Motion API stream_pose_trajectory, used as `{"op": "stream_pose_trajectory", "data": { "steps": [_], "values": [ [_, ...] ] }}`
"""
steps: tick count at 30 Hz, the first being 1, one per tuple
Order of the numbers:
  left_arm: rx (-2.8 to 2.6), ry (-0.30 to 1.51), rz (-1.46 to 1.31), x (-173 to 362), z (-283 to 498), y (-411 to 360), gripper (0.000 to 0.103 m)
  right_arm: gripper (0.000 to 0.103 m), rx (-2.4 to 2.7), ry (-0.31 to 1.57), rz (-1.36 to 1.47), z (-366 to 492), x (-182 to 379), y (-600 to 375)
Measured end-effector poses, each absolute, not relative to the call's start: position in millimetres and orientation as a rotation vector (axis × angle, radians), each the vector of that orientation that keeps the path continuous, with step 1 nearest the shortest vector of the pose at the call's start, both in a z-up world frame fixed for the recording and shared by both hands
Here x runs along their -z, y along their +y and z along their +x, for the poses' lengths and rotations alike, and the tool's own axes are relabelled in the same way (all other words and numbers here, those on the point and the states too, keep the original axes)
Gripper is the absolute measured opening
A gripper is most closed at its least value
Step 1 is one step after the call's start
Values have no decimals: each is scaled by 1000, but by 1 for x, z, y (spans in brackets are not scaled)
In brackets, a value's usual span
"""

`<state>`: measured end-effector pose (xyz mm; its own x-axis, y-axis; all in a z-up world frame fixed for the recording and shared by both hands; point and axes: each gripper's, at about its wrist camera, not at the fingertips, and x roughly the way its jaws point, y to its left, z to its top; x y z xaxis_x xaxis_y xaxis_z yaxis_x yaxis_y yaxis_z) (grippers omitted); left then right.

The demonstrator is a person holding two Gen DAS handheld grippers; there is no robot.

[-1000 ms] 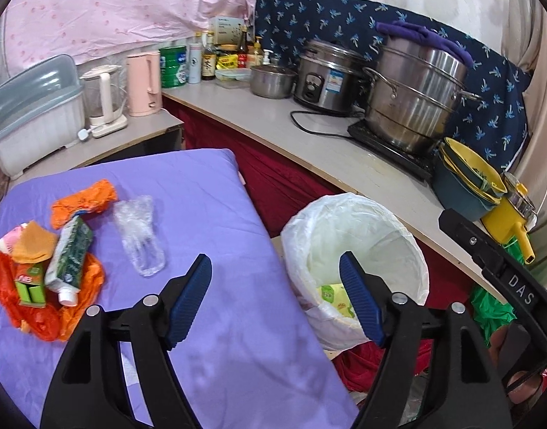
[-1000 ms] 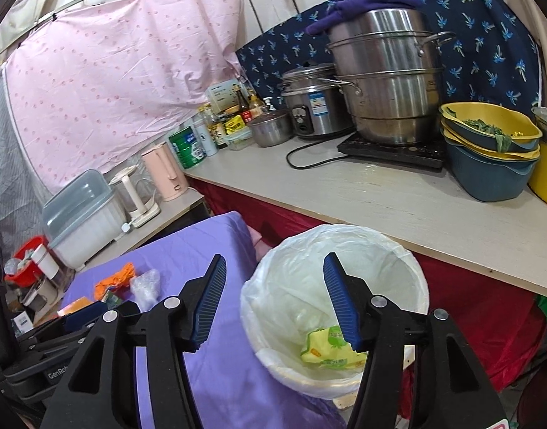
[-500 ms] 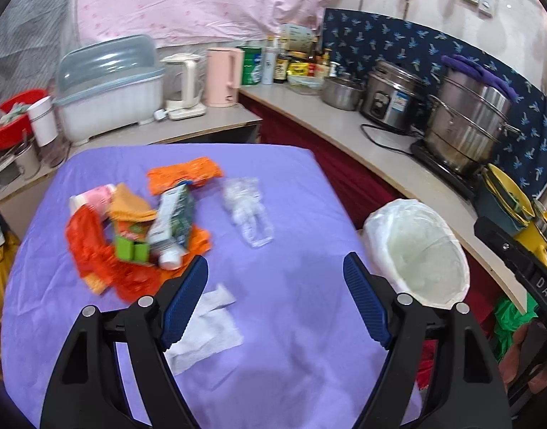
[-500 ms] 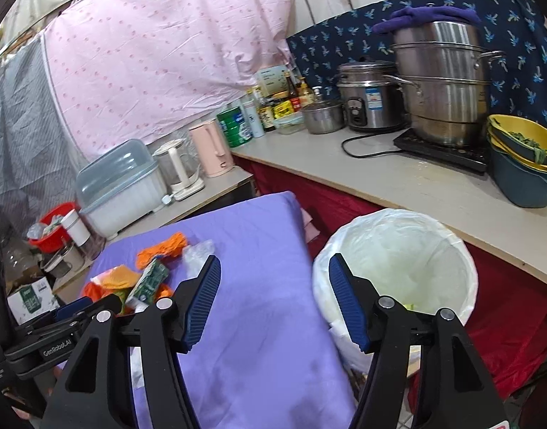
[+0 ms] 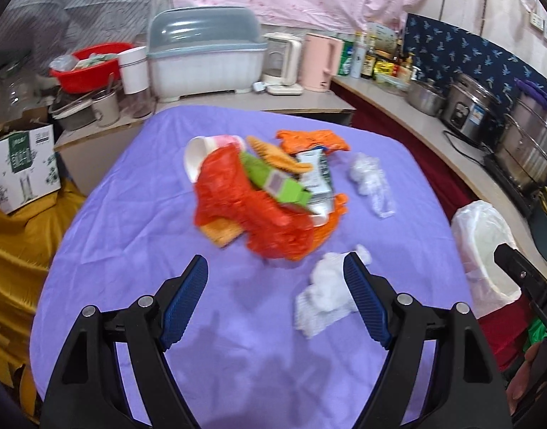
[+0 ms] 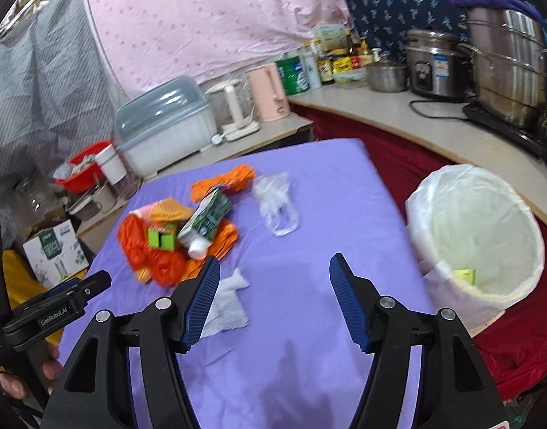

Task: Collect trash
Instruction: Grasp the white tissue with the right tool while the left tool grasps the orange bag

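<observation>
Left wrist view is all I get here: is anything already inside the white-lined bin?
Observer: Yes. The right wrist view looks down into the bin, and a small yellow-green packet lies at its bottom.
Operator: Is the right tool carrying anything?
Observer: No. The right tool is open; its jaws have just been opening, with nothing between them.
Operator: Which piece of trash lies nearest it?
Observer: The white tissue, flat on the purple cloth, partly hidden behind the finger on the picture's left.
</observation>
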<state>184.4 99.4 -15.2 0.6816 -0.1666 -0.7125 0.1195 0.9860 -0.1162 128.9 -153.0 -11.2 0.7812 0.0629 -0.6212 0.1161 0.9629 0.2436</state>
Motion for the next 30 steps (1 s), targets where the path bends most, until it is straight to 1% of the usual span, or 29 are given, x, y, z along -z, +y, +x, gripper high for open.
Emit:
{"op": "stream_pose_trajectory", "data": {
  "steps": [10, 12, 15, 30],
  "values": [
    [49, 841, -68, 46, 185, 157, 74, 62, -45, 800, 258, 157, 61, -87],
    [42, 851, -75, 50, 187, 164, 74, 65, -55, 820, 259, 163, 71, -76],
    [30, 869, -86, 60, 189, 176, 74, 66, -66, 848, 260, 173, 85, -61],
    [32, 912, -154, 83, 207, 201, 74, 67, -15, 935, 240, 211, 134, -33]
  ]
}}
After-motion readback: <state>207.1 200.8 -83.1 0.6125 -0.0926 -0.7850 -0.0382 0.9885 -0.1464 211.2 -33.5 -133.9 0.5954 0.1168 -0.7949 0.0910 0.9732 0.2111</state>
